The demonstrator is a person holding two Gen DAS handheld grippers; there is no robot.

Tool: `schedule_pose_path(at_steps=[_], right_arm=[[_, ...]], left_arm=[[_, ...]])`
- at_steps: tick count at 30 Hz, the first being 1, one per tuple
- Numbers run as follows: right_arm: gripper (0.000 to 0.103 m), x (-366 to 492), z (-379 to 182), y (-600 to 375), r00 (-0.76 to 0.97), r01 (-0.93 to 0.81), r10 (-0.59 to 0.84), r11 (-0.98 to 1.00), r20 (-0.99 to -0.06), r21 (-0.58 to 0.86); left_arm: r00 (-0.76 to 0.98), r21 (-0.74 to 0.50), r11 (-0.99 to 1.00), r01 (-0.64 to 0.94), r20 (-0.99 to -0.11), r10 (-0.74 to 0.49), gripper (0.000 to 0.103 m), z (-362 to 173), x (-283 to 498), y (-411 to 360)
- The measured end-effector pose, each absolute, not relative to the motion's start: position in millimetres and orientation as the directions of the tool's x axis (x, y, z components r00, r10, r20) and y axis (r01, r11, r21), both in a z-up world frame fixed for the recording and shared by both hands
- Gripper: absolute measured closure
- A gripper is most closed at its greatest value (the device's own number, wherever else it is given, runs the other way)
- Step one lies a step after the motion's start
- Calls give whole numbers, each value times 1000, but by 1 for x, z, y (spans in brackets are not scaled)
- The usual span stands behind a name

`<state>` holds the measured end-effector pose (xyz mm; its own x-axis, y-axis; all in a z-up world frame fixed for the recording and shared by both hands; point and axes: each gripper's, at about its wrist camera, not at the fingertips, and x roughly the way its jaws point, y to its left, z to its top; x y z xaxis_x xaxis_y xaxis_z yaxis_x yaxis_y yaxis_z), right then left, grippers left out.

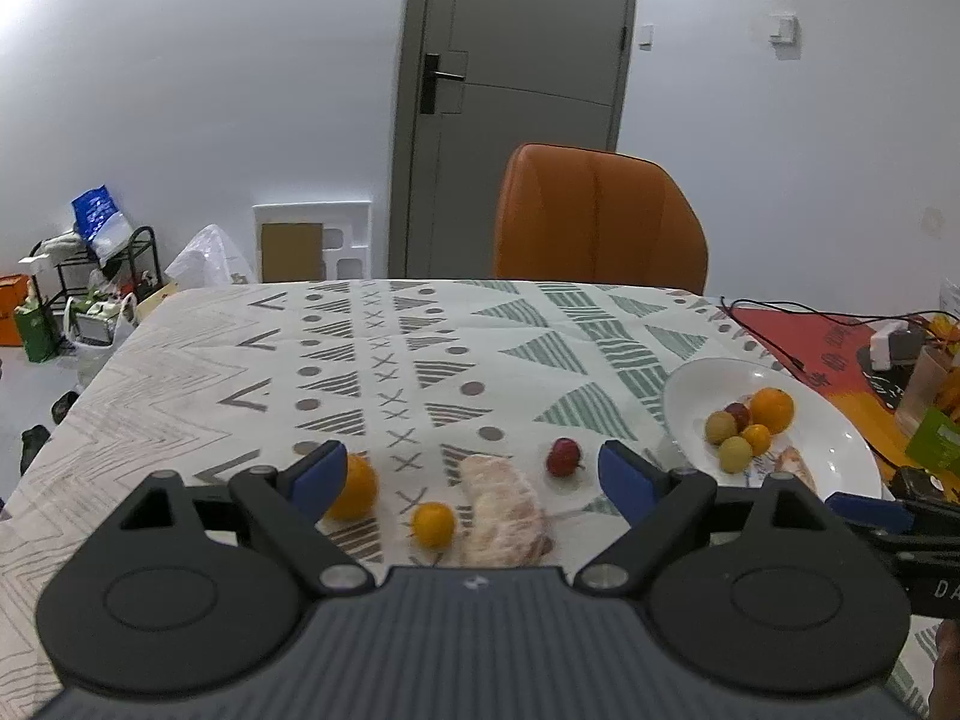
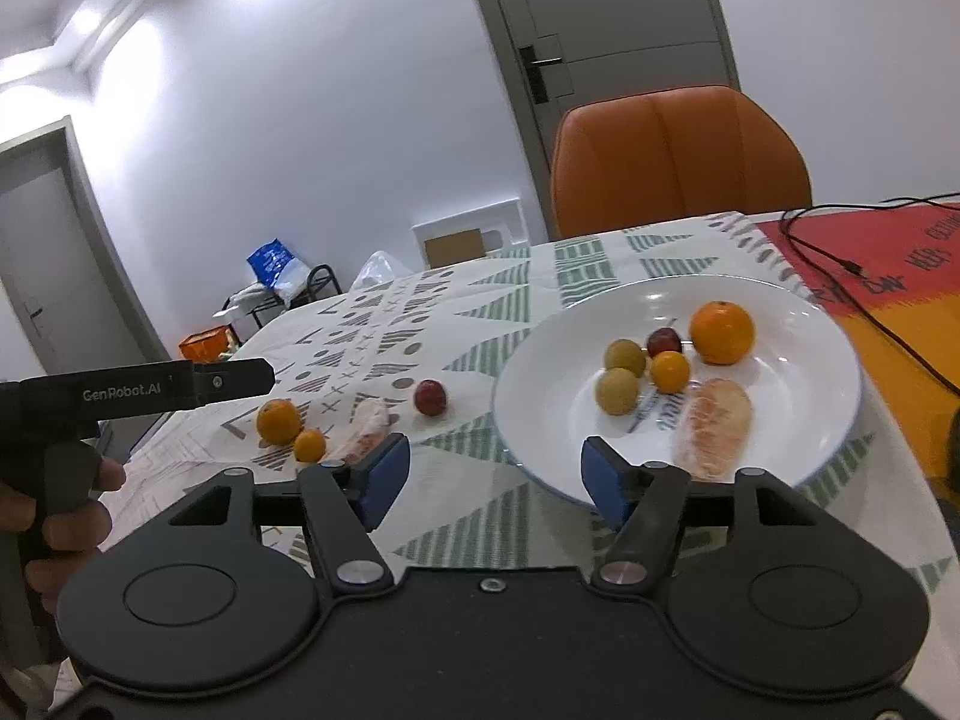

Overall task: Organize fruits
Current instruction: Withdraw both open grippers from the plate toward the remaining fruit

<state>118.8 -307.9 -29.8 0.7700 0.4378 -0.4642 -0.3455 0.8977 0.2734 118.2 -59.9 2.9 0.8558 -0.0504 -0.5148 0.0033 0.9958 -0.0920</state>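
From the left wrist camera, the left gripper (image 1: 471, 471) hangs over the table with its blue fingers spread wide and nothing between them. On the patterned cloth (image 1: 198, 384) below lie four loose fruits: a big orange (image 1: 354, 489) by the left finger, a small orange (image 1: 433, 524), a peeled pomelo piece (image 1: 504, 510), and a small red fruit (image 1: 563, 457) farther back. To the right sits a white plate (image 1: 840, 450) with more fruit in a little bunch. At the far right edge part of the other tool shows, with the white letters "DA" readable on it. An orange chair (image 1: 594, 216) stands behind the table.

From the right wrist camera, the right gripper (image 2: 495, 471) is also wide open and holds nothing. It hangs just in front of the near rim of the plate (image 2: 540, 384). In the plate lie an orange (image 2: 721, 333), a small orange (image 2: 670, 371), a red fruit (image 2: 663, 339), two yellow-green round fruits (image 2: 618, 391) and a pomelo piece (image 2: 715, 429). Blue writing shows on the plate, too blurry to read. At the left a hand (image 2: 54, 516) grips the other tool, which reads "GenRobot.AI".
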Motion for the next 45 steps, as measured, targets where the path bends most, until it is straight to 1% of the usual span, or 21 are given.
schedule_pose_path(at_steps=[2,5,7,9,11,15,24,28,30,36,45], right_arm=[[37,119,-29,-302,766,-352,442,896,-466,270],[32,119,-29,-294,762,-360,443,896,-471,260],[22,120,-28,-290,762,-364,445,895,-471,258],[4,120,-26,-287,765,-364,449,893,-461,264],[0,120,-24,-282,767,-370,455,890,-452,268],[0,122,-23,-270,759,-380,451,892,-469,244],[0,127,-30,-242,727,-413,469,882,-501,226],[0,131,-31,-228,714,-436,482,874,-508,217],[3,135,-32,-220,707,-442,487,870,-512,217],[14,145,-37,-198,682,-467,502,859,-533,210],[24,158,-48,-176,659,-474,496,858,-566,199]], left_arm=[[855,-96,995,-5,-516,-45,13,2,117,-54],[855,-102,995,-16,-516,-39,13,0,115,-46],[857,-109,994,-27,-514,-33,13,-1,114,-40],[858,-114,992,-44,-513,-21,10,-2,113,-33],[861,-119,991,-66,-508,-4,6,-4,113,-28],[860,-130,988,-82,-510,4,5,-9,111,-18],[848,-134,987,-85,-529,1,4,-18,108,-1],[832,-144,984,-102,-554,5,4,-23,109,7],[825,-137,985,-107,-566,11,4,-25,109,11],[828,-133,985,-113,-561,19,5,-24,104,23],[827,-134,983,-128,-562,31,7,-25,104,38]])
